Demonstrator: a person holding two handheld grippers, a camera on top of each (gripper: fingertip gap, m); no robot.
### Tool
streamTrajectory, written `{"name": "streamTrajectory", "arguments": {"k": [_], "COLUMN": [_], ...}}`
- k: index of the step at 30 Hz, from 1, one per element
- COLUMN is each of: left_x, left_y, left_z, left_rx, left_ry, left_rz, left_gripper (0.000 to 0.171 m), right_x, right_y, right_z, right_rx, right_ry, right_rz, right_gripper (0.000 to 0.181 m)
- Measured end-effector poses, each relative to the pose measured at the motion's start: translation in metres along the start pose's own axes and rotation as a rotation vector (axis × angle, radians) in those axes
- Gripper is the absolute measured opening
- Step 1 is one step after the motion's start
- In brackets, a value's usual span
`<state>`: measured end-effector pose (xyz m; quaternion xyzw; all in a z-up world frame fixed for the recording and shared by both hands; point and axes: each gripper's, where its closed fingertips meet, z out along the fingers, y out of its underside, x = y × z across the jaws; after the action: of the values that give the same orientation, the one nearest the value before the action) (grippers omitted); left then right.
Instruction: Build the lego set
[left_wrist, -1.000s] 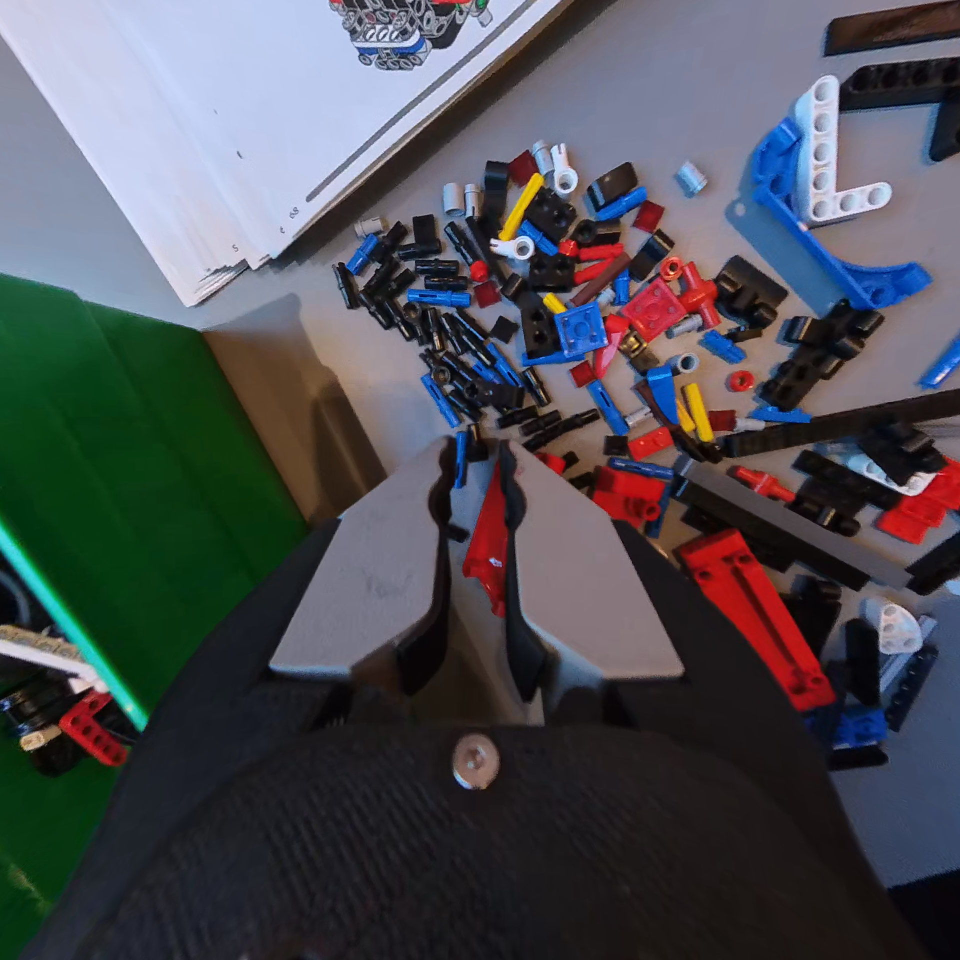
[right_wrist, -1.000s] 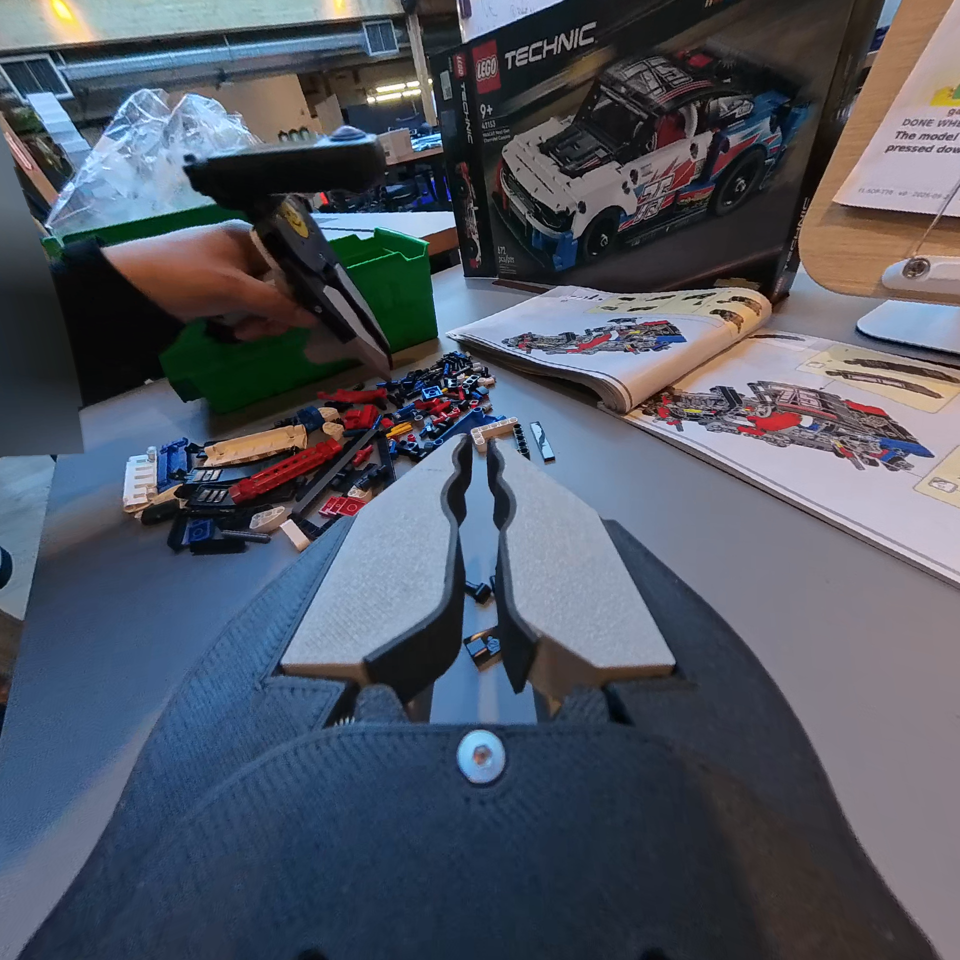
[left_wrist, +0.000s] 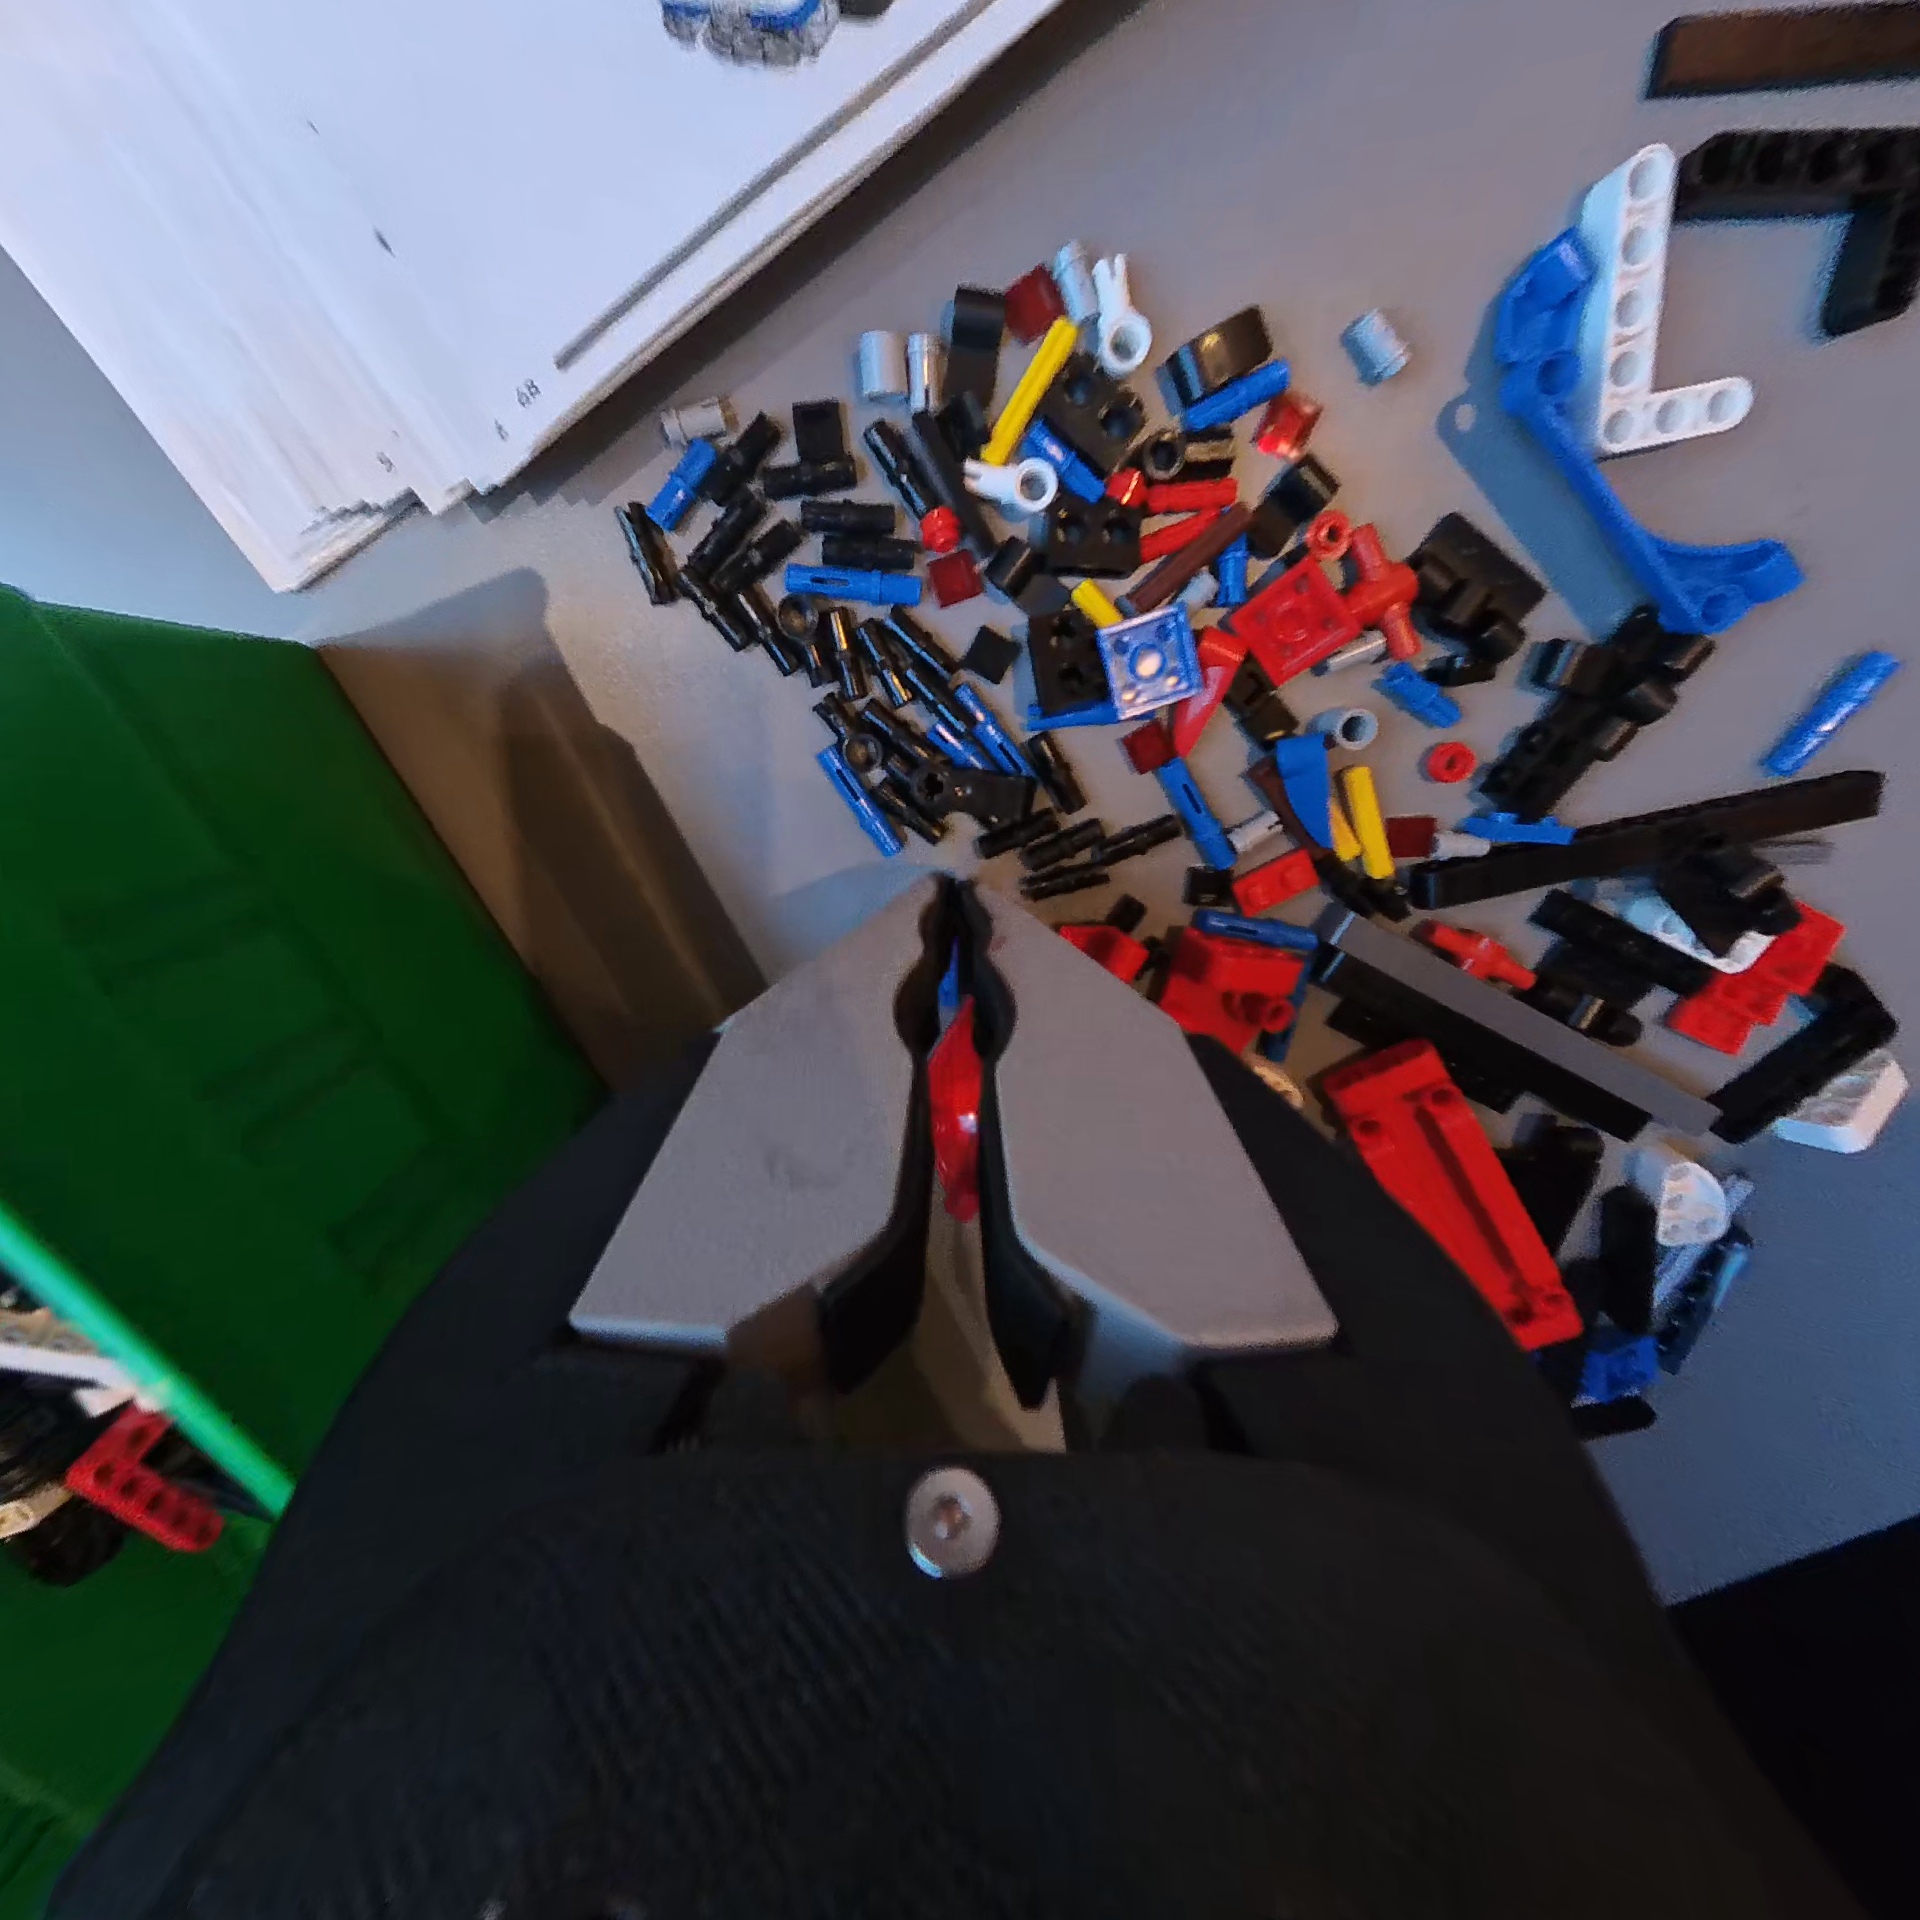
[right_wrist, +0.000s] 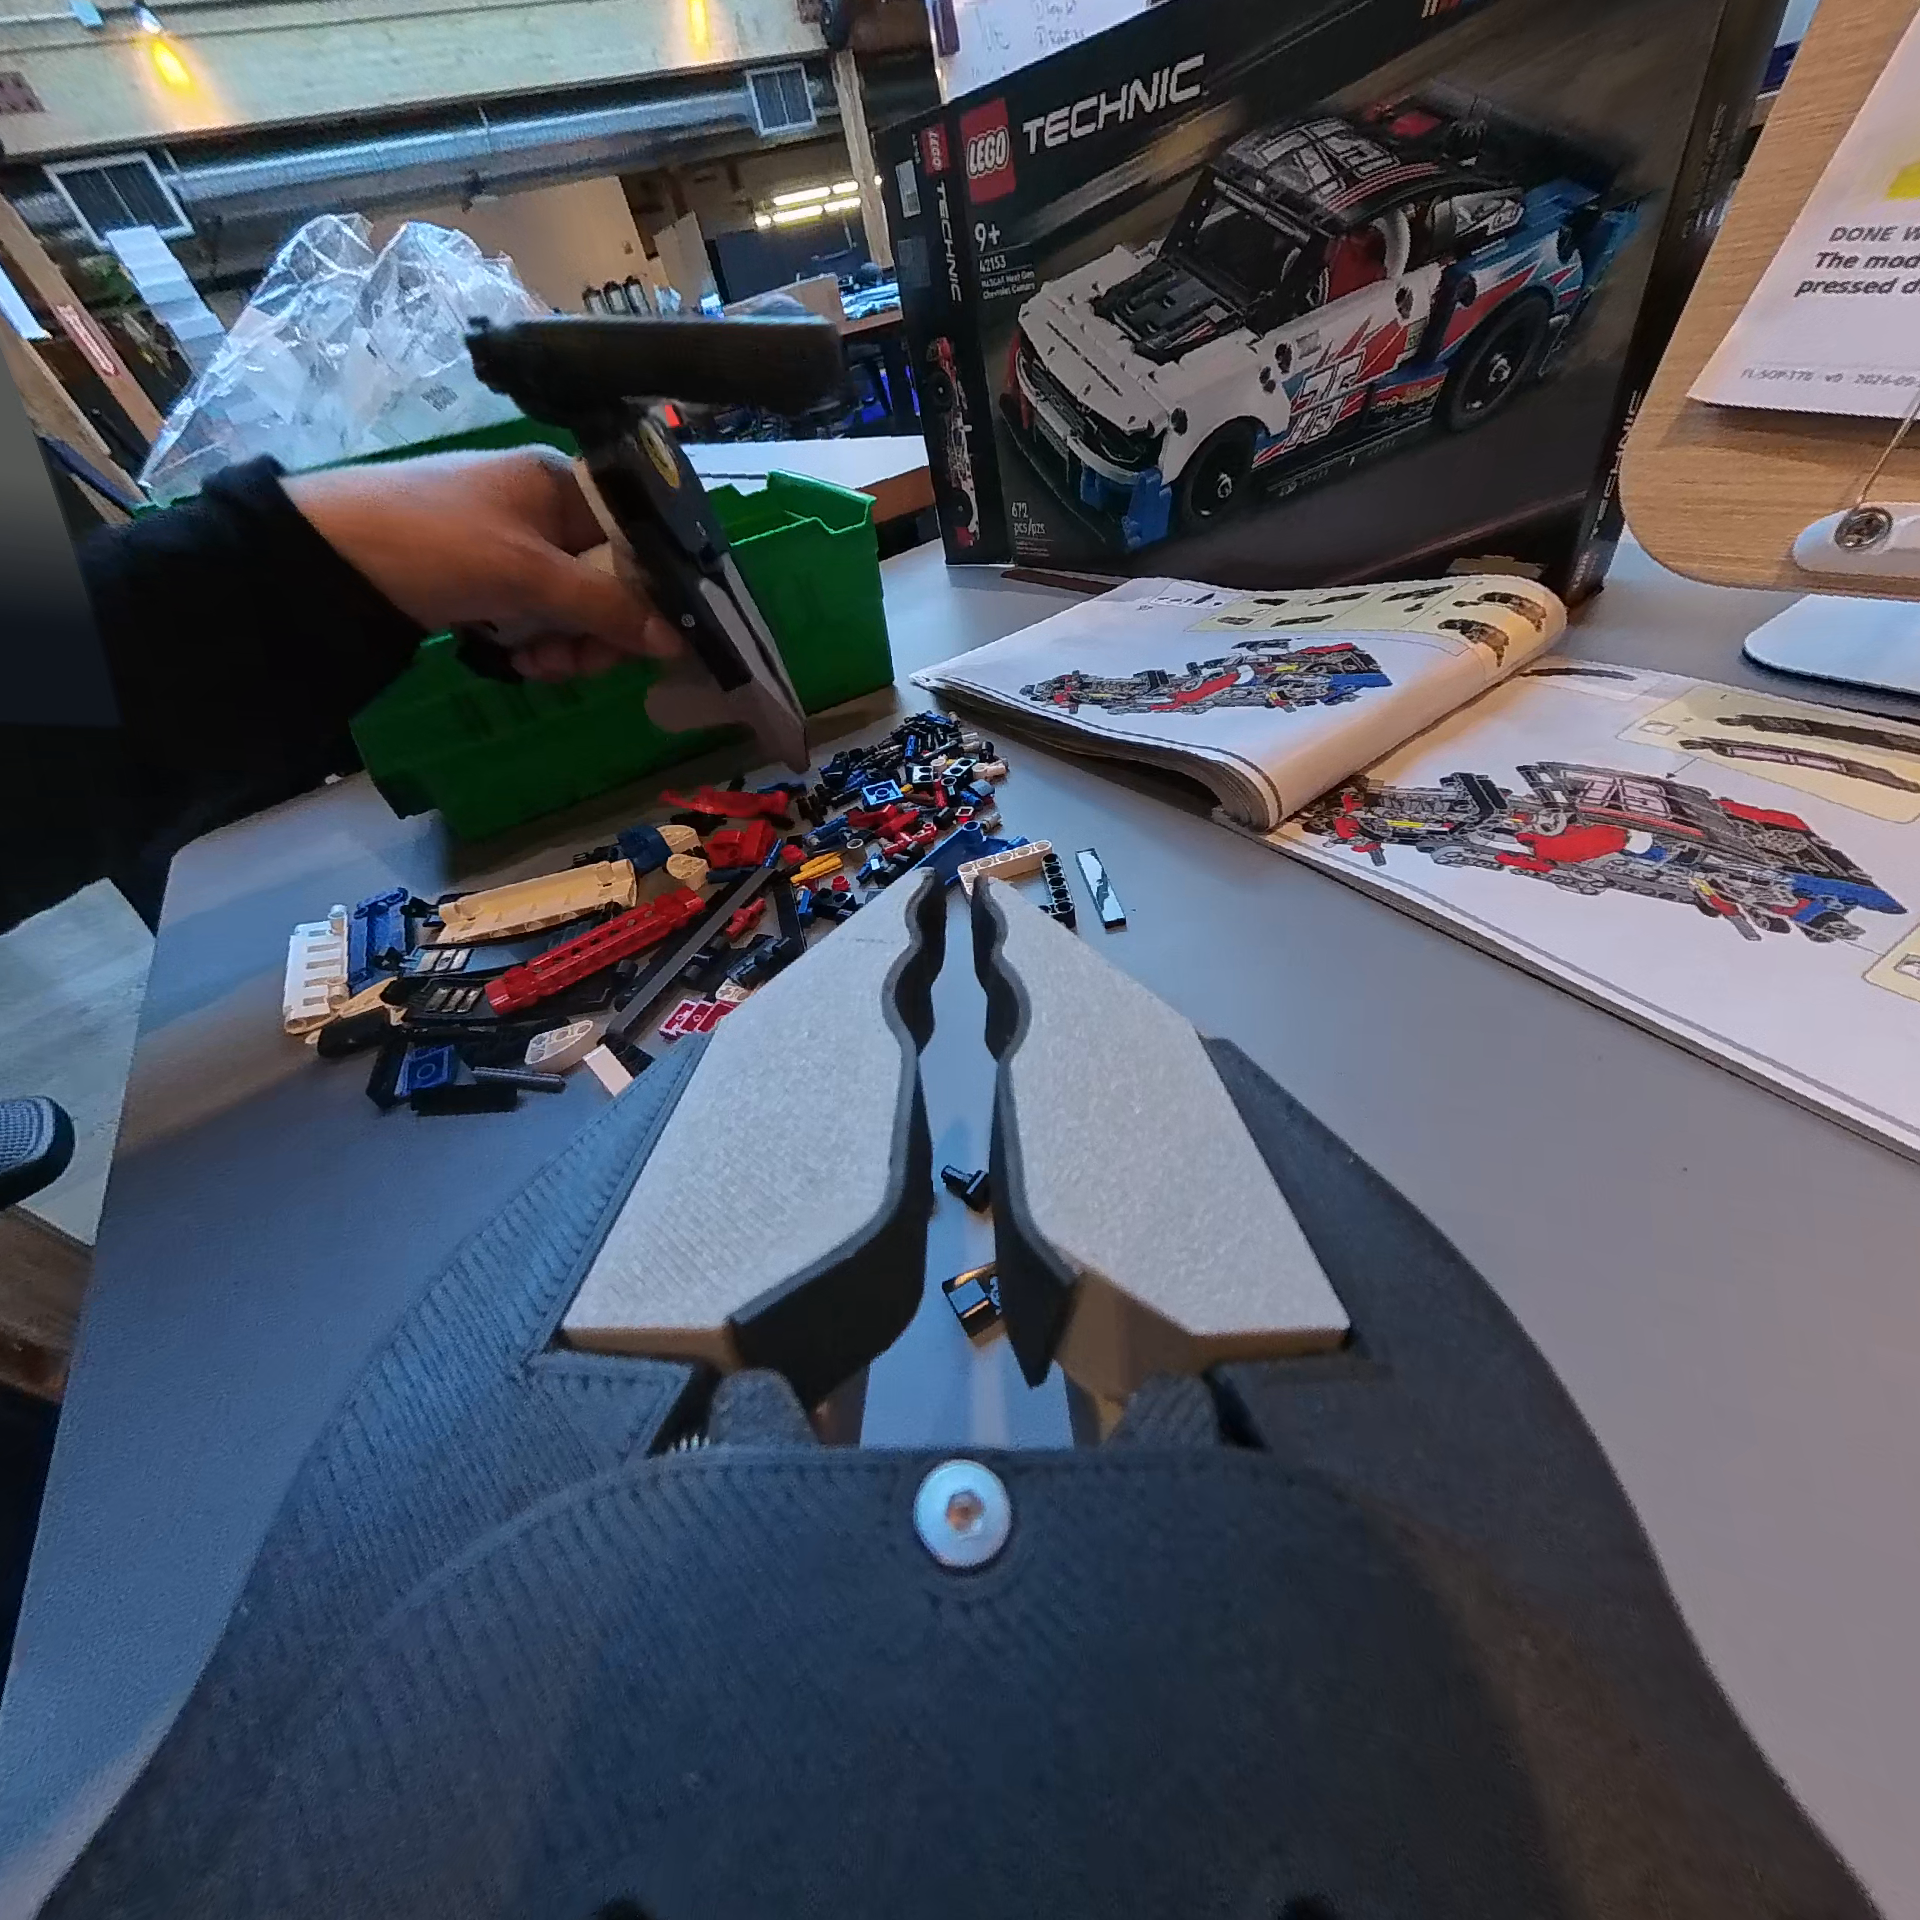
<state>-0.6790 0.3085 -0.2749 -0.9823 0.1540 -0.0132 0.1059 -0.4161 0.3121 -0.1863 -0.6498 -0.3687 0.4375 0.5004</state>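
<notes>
Left gripper (left_wrist: 951, 899): grey wedge-shaped fingers with wavy black inner pads, tips pressed together; a small blue piece (left_wrist: 948, 982) sits pinched between the pads just behind the tips. It hangs above the near edge of the parts pile.
Red piece (left_wrist: 954, 1112): glossy, curved, seen in the gap between the left fingers farther back; whether it is gripped or lies on the table below cannot be told.
Right gripper (right_wrist: 958, 902): same textured grey wedges on a ribbed black body, jaws slightly parted with a narrow gap, holding nothing, low over the table.
Lego pieces (left_wrist: 1195, 644): a loose scatter of small plastic parts in black, blue, red, yellow and white: short pins, square studded plates, long holed beams, a white L-shaped beam (left_wrist: 1652, 343) resting against a blue curved arch (left_wrist: 1621, 520).
Table (right_wrist: 1351, 1195): smooth, matte grey.
Instruction booklet (right_wrist: 1455, 748): thick, open paper pages with colour drawings of the model, beside the pile.
Set box (right_wrist: 1299, 312): dark glossy cardboard standing upright behind the booklet, printed with a white, blue and red race car and lettering.
Green bin (right_wrist: 623, 686): hard plastic, behind the pile; crinkled clear plastic bags (right_wrist: 332, 332) rise behind it. The left wrist view shows some red and black built parts (left_wrist: 94, 1475) inside.
Person's hand (right_wrist: 488, 561): dark sleeve, holding the left gripper's handle.
</notes>
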Motion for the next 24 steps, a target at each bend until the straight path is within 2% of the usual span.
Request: {"name": "streamTrajectory", "arguments": {"k": [4,14,24], "left_x": [0.001,0.003,0.006], "left_y": [-0.007,0.012,0.016], "left_z": [-0.011,0.003,0.009], "left_rx": [0.03,-0.056,-0.082], "left_ry": [-0.017,0.003,0.036], "left_rz": [0.017,0.018,0.02], "left_gripper": [0.0,0.005,0.008], "right_x": [-0.001,-0.002,-0.001], "right_y": [0.0,0.0,0.0], "right_z": [0.0,0.0,0.0], "right_rx": [0.0,-0.002,-0.001], "right_ry": [-0.002,0.0,0.0], "right_rz": [-0.003,-0.013,-0.009], "right_gripper": [0.001,0.0,0.0]}}
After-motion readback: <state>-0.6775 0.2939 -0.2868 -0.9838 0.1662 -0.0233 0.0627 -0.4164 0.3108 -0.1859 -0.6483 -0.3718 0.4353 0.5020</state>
